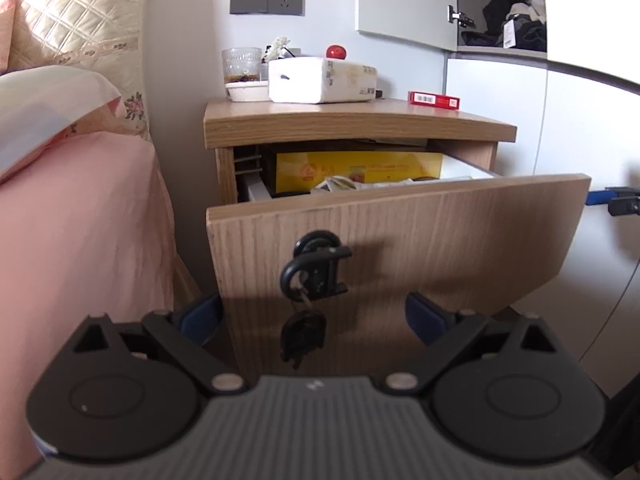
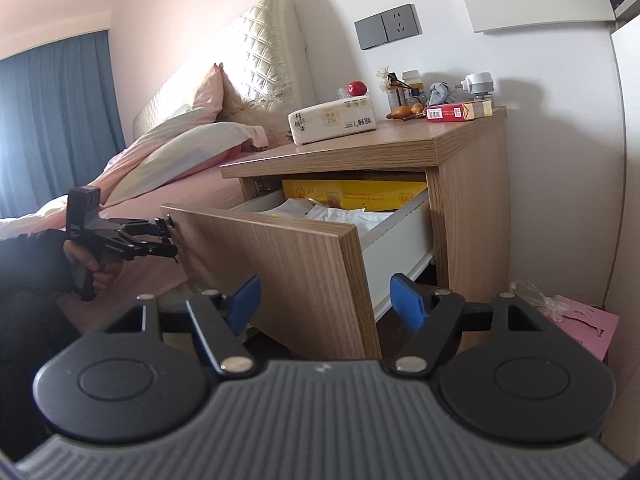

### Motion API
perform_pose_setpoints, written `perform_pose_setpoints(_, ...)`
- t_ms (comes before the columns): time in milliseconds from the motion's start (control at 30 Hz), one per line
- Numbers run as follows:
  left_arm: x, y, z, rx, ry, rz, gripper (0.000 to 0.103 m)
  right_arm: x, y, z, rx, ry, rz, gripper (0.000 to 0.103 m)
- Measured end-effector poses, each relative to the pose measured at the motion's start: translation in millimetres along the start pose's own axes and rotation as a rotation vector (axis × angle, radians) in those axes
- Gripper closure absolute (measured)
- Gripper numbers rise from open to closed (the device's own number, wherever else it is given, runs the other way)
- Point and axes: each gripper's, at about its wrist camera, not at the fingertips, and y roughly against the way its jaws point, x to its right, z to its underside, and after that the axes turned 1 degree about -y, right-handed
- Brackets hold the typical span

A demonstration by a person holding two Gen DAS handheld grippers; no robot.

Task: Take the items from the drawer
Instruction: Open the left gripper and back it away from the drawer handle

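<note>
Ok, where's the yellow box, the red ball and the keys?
yellow box (image 1: 360,166), left wrist view, on its front face inside the drawer.
red ball (image 2: 357,88), right wrist view, on its round middle.
keys (image 1: 302,334), left wrist view, on the dark bunch hanging from the lock.

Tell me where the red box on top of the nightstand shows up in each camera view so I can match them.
Left wrist view: the red box lies at the right end of the nightstand top, right of the tissue pack.
Right wrist view: the red box sits upper right, near the nightstand's back corner.
Shared landmark: the yellow box inside the open drawer.
</note>
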Motion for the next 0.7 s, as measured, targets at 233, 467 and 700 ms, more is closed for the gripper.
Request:
perform_pose_setpoints(233,3,12,-3,0.012,0.024,-0.022,0.004,-7,18,0,0.026,-0.038,0.075,0.029)
perform_pose_setpoints(467,15,21,-10,0.029,0.035,-0.034,0.004,-32,21,-8,0.035,-0.033,0.141,0.029)
perform_pose_setpoints(700,31,29,-19,0.059,0.027,-0.081,0.003,-62,11,-17,0.021,-0.043,0.211,0.029)
